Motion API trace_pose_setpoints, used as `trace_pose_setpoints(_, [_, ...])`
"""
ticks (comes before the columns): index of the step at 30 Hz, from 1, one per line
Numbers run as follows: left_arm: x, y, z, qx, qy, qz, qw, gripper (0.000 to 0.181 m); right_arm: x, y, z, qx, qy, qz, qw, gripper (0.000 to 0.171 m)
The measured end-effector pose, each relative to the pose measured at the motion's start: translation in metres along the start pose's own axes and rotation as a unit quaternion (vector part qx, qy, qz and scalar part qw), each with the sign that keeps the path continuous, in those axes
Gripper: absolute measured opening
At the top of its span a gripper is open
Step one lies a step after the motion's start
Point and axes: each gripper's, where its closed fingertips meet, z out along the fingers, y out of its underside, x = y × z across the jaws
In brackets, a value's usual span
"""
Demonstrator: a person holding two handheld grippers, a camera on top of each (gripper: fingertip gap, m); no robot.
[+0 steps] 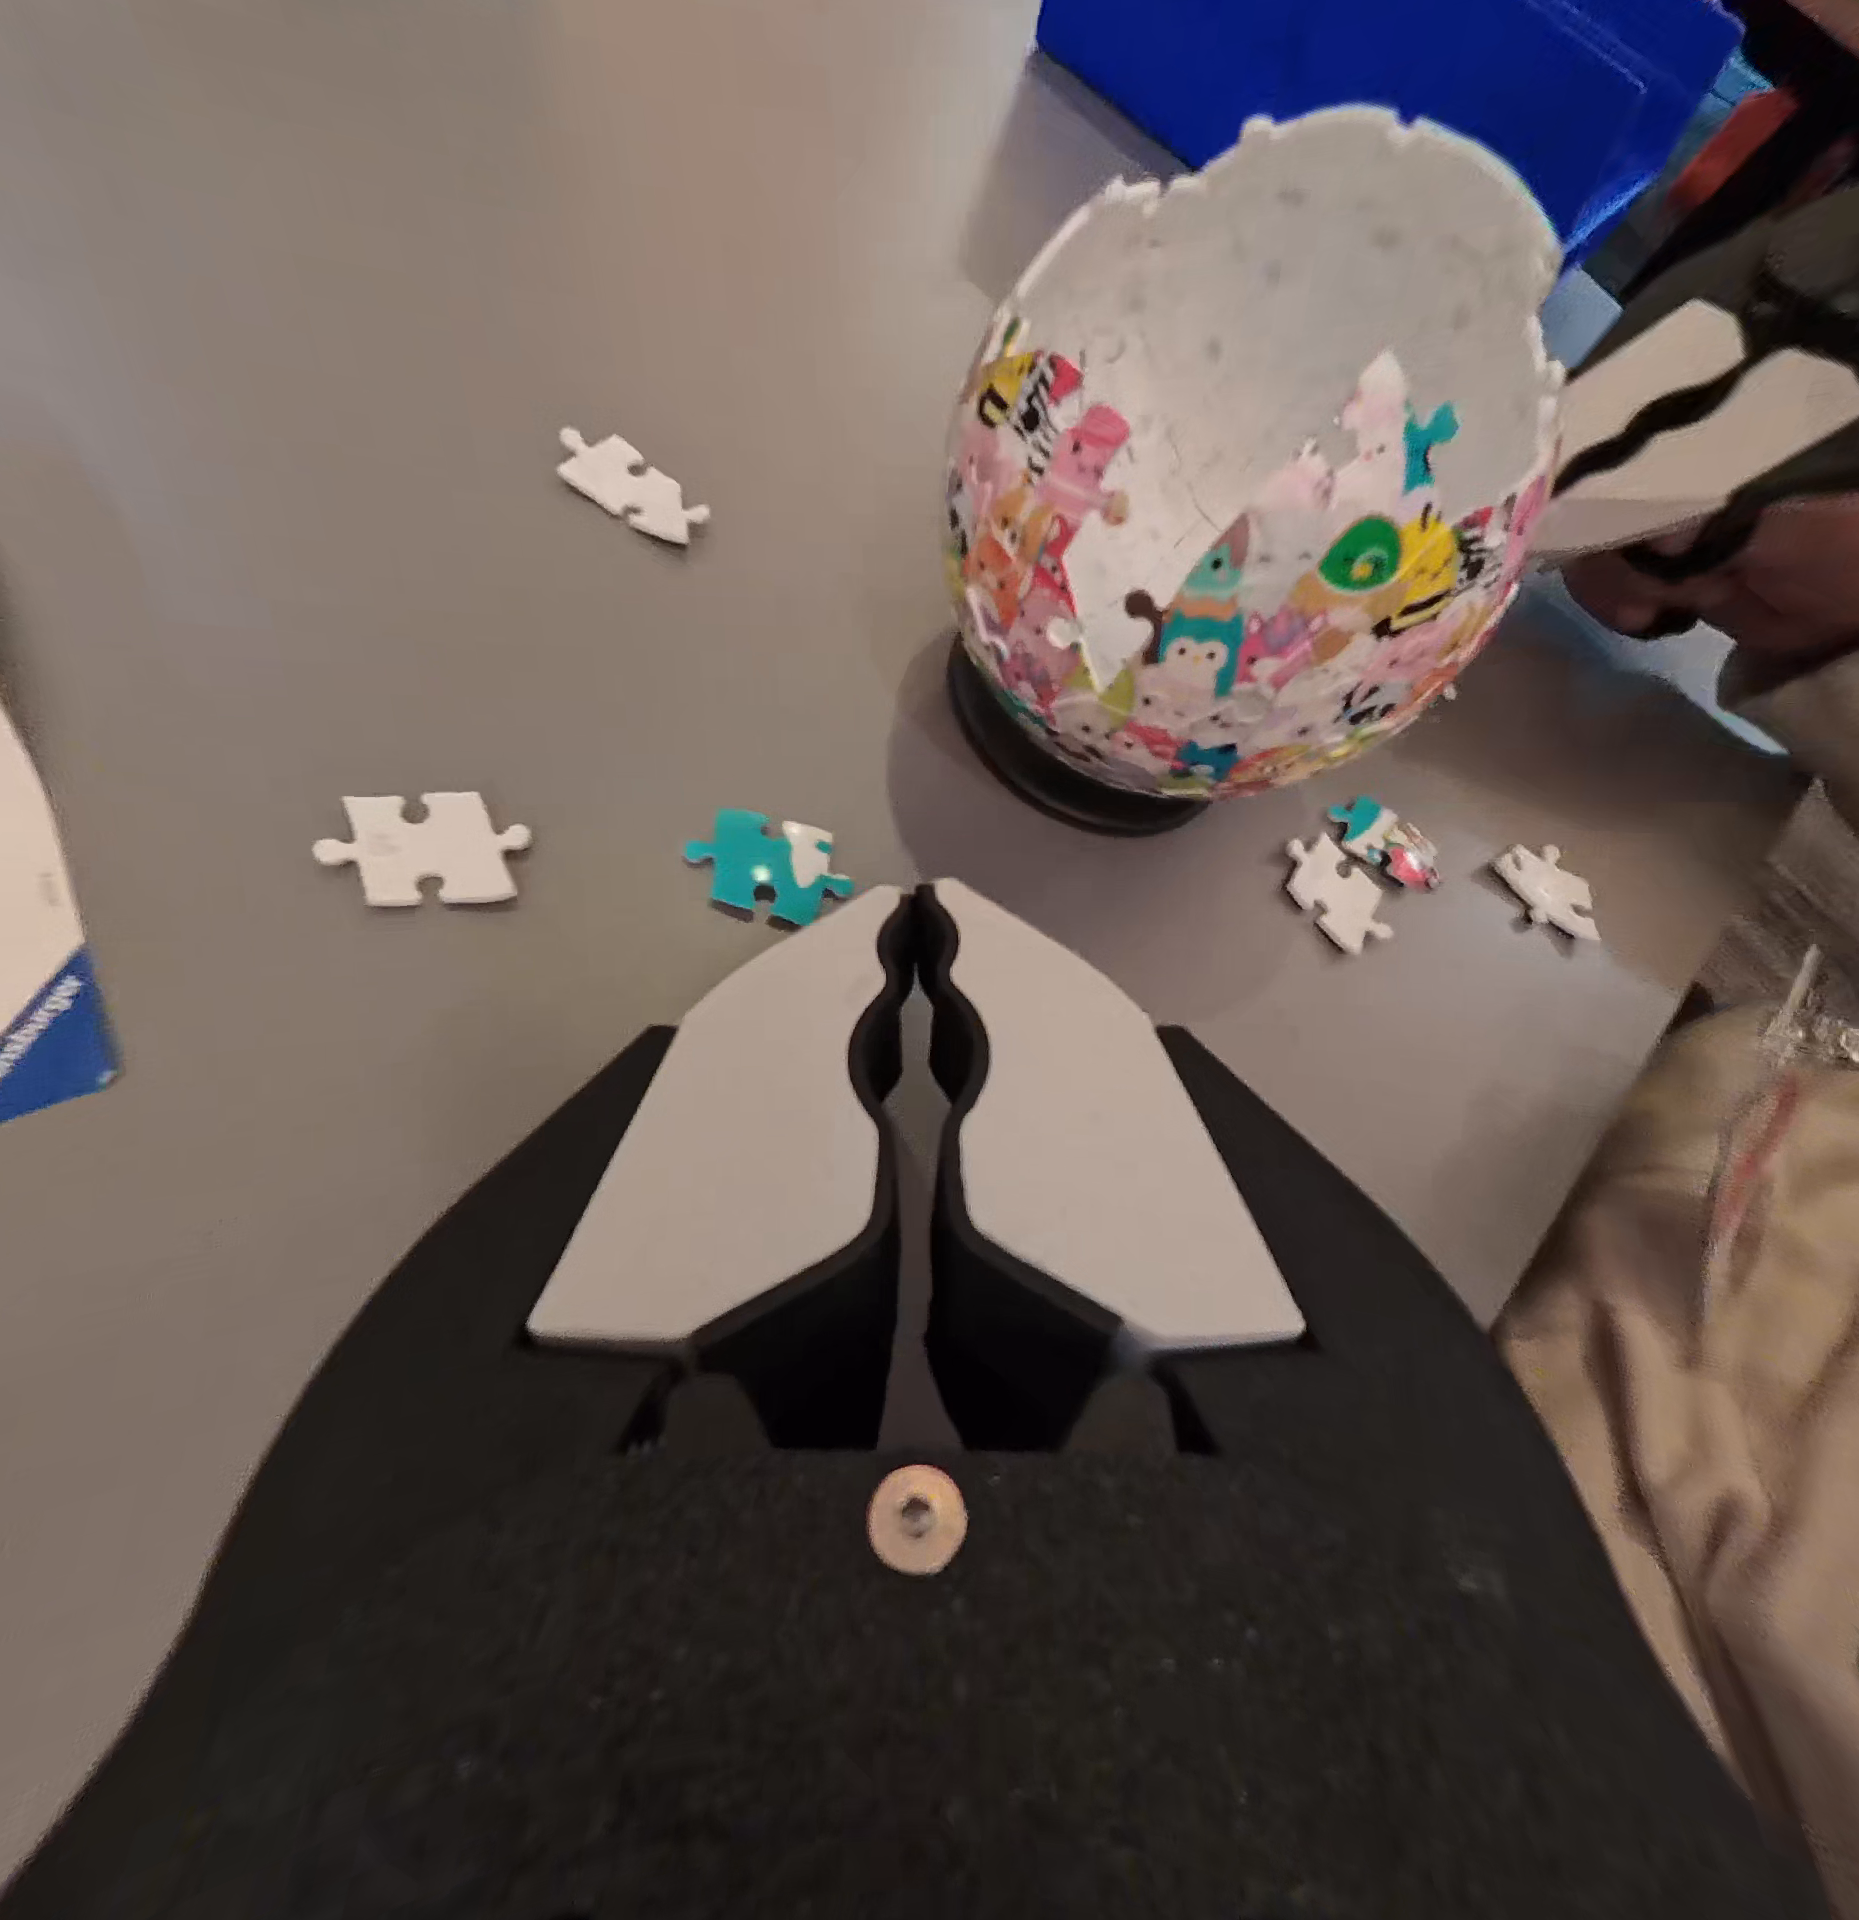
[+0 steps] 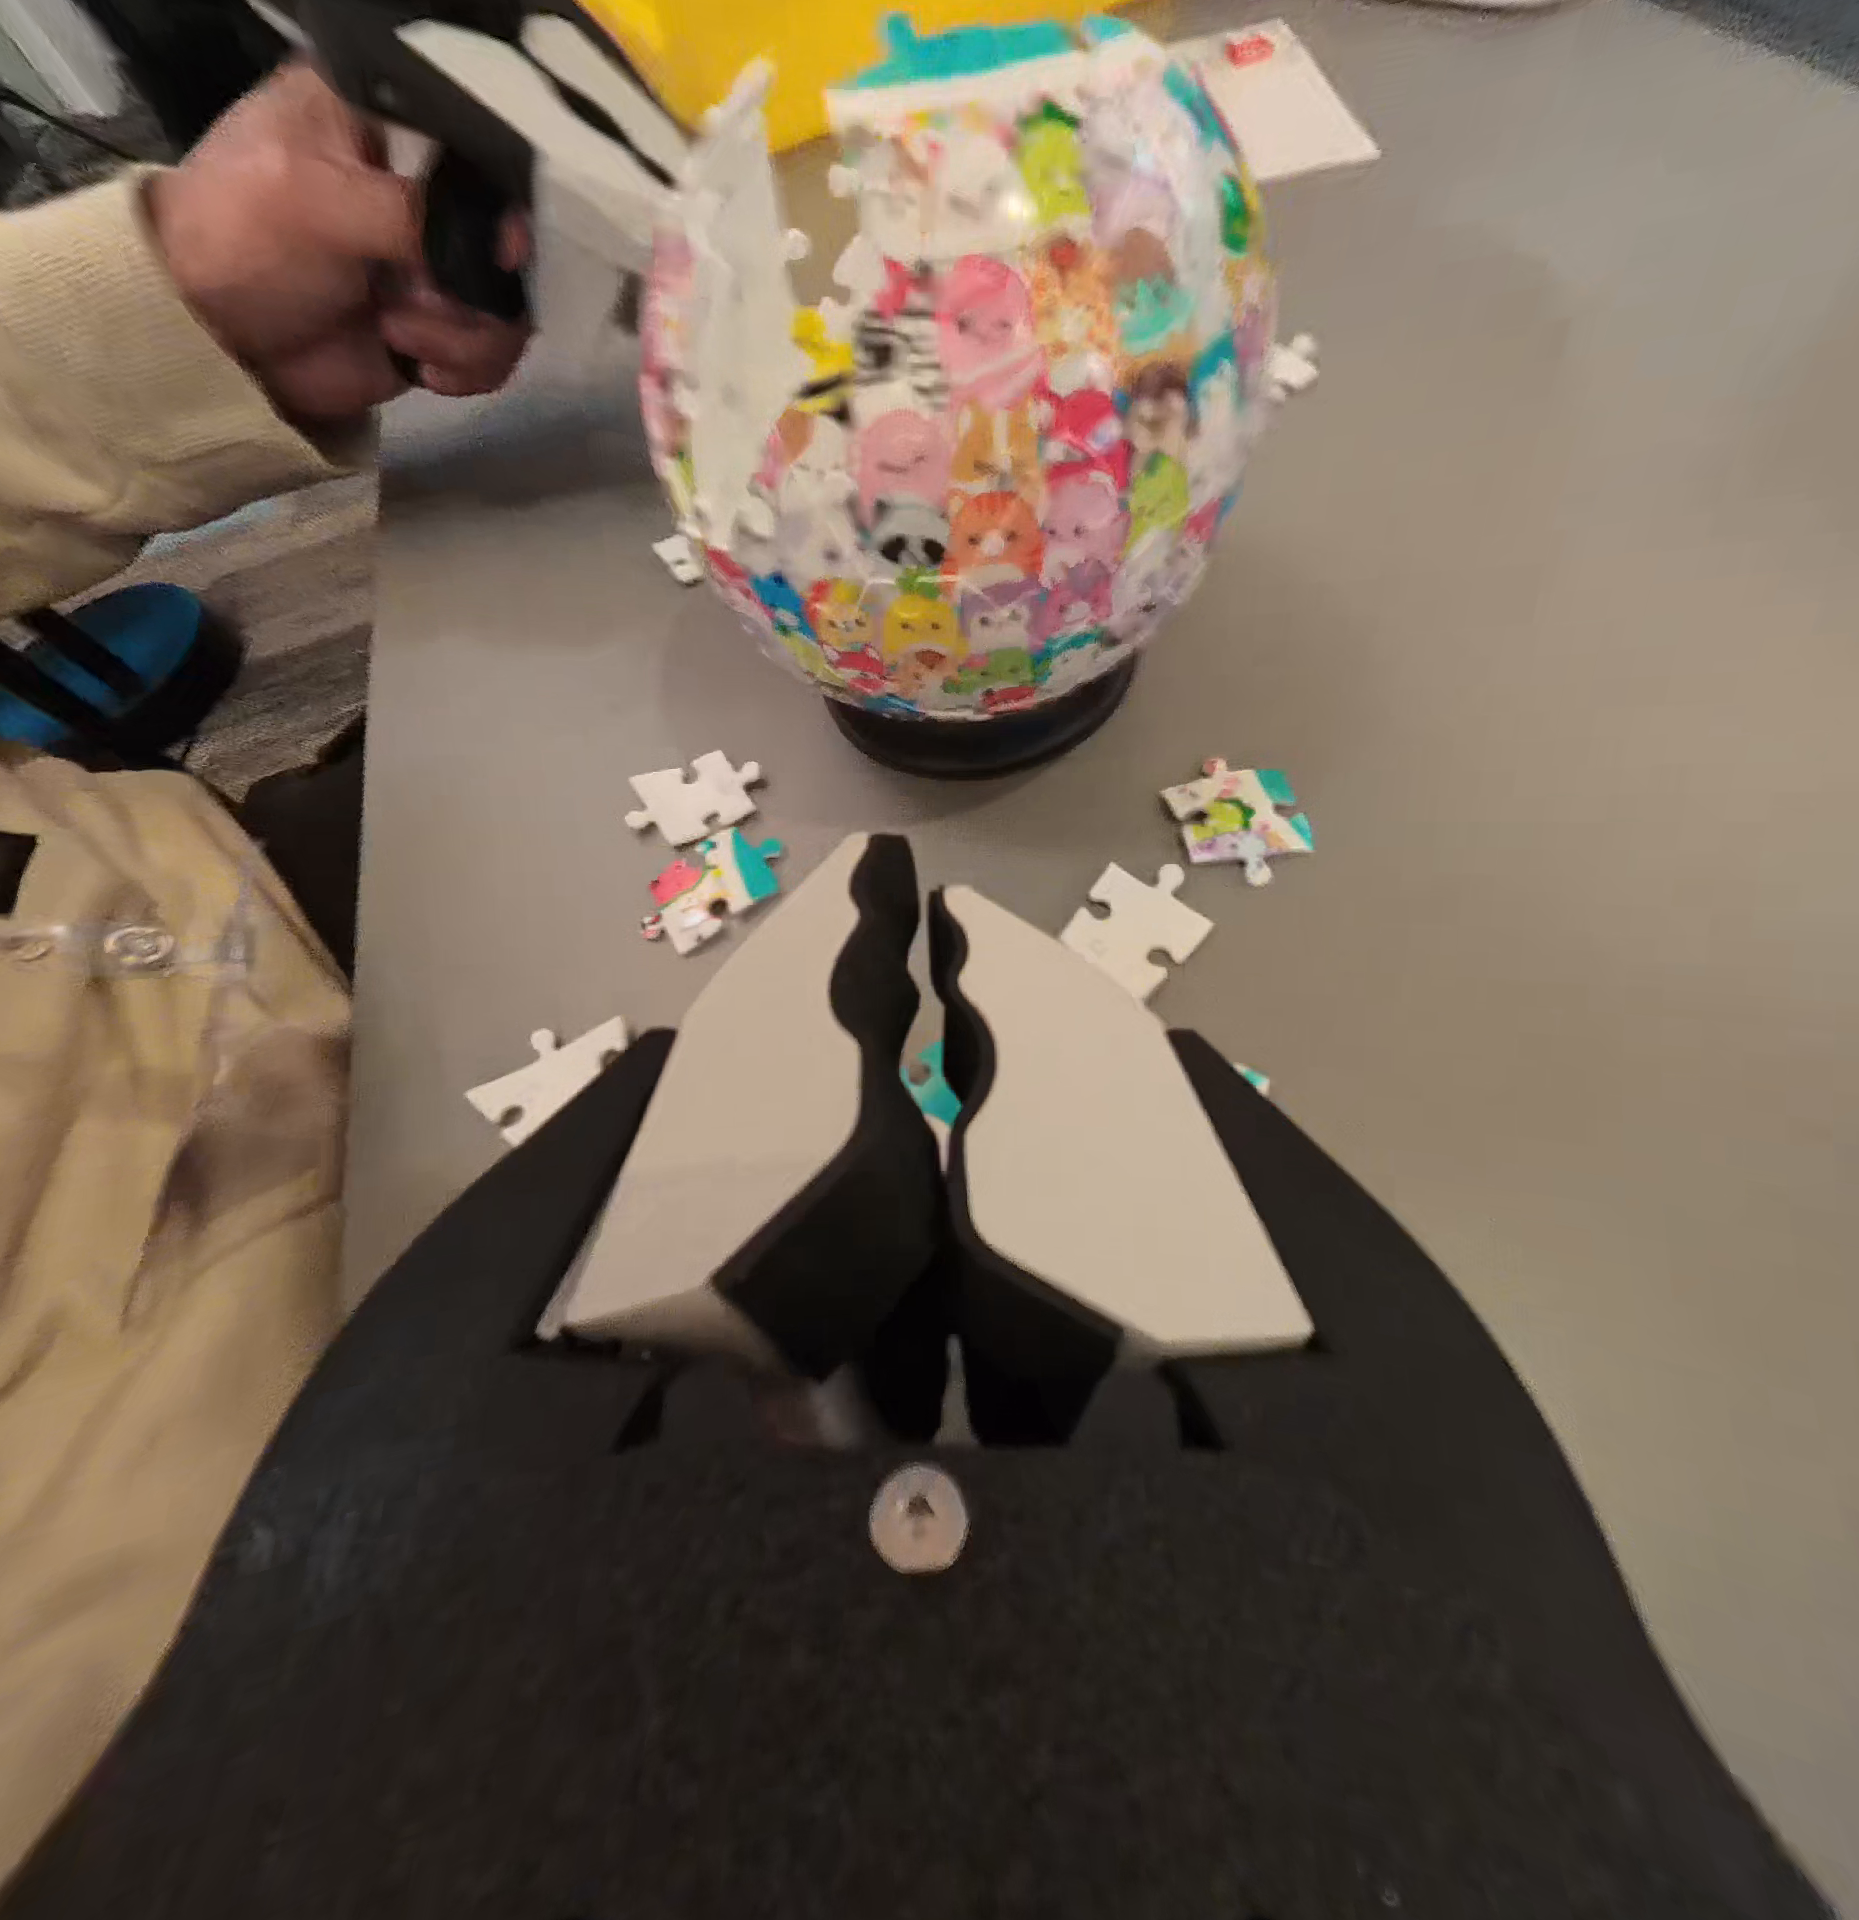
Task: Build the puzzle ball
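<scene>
The puzzle ball (image 1: pixel 1247 499) is partly built, colourful outside and white inside, open at the top, and stands on a black ring stand (image 1: pixel 1070 790). It also shows in the right wrist view (image 2: pixel 966 436). Loose pieces lie around it: a teal one (image 1: pixel 769 862), white ones (image 1: pixel 421 847) (image 1: pixel 634 483), a colourful one (image 2: pixel 1237 821). My left gripper (image 1: pixel 920 899) is shut and empty, above the table left of the ball. My right gripper (image 2: pixel 914 868) is shut and empty, short of the ball, over a teal piece (image 2: pixel 930 1081) lying on the table.
A blue box (image 1: pixel 1372 83) and a yellow box (image 2: pixel 748 62) stand behind the ball. A white card (image 2: pixel 1289 94) and a white and blue booklet (image 1: pixel 21 935) lie on the grey table (image 2: pixel 1527 727). The table edge (image 2: pixel 369 831) runs beside the person's beige clothes (image 2: pixel 125 1143). Spacing between my two grippers at the tips: around 20 centimetres. My left gripper is the nearer one to the white card (image 2: pixel 1289 94): about 30 centimetres, against 45 centimetres.
</scene>
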Motion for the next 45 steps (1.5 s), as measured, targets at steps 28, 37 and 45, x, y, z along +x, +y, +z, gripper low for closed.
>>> trace_pose_setpoints(28, [-0.088,0.026,-0.017,-0.024,-0.243,-0.004,0.97,0.084,0.037,-0.012,0.002,0.053,0.152,0.009,0.987,0.092])
trace_pose_setpoints(37, [-0.115,0.037,-0.009,-0.074,-0.292,-0.08,0.95,0.099,0.025,-0.012,0.005,0.035,0.184,-0.089,0.978,0.097])
trace_pose_setpoints(45, [-0.115,0.036,-0.007,-0.072,-0.303,-0.094,0.946,0.102,0.024,-0.011,0.007,0.033,0.182,-0.104,0.977,0.095])
